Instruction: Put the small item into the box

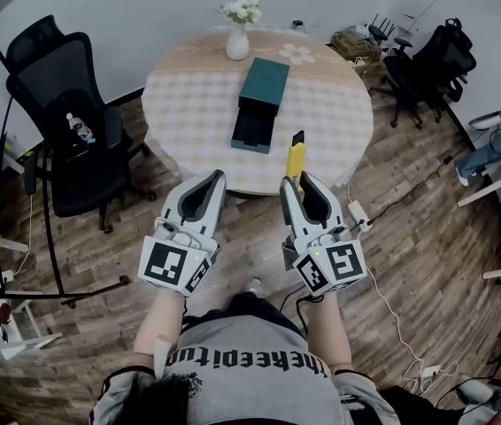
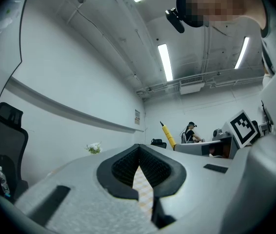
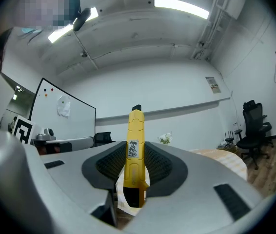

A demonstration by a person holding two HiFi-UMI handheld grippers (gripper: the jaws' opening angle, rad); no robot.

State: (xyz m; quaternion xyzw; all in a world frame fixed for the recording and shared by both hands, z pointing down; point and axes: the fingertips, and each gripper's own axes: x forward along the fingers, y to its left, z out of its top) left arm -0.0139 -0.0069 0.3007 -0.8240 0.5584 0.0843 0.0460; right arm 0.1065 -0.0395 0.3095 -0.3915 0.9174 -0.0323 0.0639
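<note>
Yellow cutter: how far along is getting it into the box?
Done: the right gripper is clamped on the yellow cutter, at the near edge of the table. In hand: the carry to the box, whose drawer looks slid open. Remaining: move over the drawer and release. The left gripper is shut, empty.

Round table (image 1: 188,104), checked cloth; white vase (image 1: 238,42) with flowers at far edge. Black office chair (image 1: 60,104) left of table. Power strip (image 1: 358,215) on wood floor (image 1: 427,193).

Bright ceiling tubes (image 2: 165,62) | fisheye edges dark | sharp focus
</note>
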